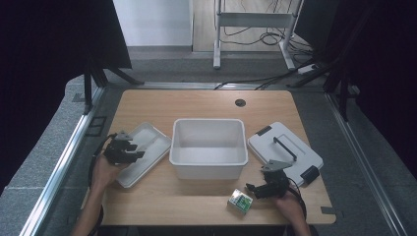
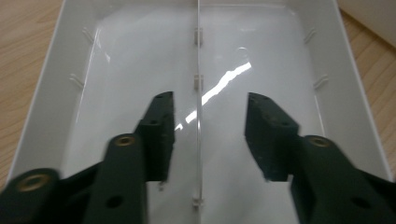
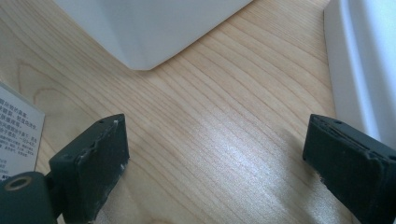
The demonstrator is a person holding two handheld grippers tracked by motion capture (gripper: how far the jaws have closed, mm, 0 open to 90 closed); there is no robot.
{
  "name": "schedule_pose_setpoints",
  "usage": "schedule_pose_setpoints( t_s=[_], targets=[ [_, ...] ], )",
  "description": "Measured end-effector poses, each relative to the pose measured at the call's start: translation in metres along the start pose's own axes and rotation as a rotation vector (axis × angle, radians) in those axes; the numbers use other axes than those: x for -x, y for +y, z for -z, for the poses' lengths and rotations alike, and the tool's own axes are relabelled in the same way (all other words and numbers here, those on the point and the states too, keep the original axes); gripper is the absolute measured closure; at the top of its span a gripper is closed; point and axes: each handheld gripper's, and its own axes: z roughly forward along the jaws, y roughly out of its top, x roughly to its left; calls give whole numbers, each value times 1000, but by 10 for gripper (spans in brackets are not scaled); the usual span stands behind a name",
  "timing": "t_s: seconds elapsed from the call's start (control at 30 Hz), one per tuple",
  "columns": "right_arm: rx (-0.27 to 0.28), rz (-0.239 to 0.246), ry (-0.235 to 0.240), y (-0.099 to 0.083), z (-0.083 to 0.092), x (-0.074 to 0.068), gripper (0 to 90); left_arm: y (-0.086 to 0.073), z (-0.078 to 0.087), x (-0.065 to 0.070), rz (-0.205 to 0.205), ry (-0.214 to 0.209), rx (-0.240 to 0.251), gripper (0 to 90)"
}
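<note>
Left tool, jaws spread, hangs over the shallow white divided plastic tray at 9 o'clock on the light wooden counter. Right tool, jaws spread wide and empty, sits at 5 o'clock just beside the small green-and-white printed box. Deep white plastic bin stands centre; white lid with black handle at 3 o'clock.
</note>
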Motion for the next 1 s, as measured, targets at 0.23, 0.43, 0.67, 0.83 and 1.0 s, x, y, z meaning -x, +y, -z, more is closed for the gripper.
schedule_pose_setpoints(
  t_s=[0.23,0.43,0.67,0.83,1.0],
  targets=[
    [-1,1,1,0,0,0,66,6,17,19,-11,-47,44,166],
    [0,0,0,0,0,0,66,10,22,50,-89,-77,50,65],
    [-1,1,0,0,0,0,66,10,24,86,-165,-117,63,0],
    [-1,0,0,0,0,0,66,7,21,107,-192,-158,89,0],
    [-1,0,0,0,0,0,67,2,11,123,-210,-180,93,0]
  ],
)
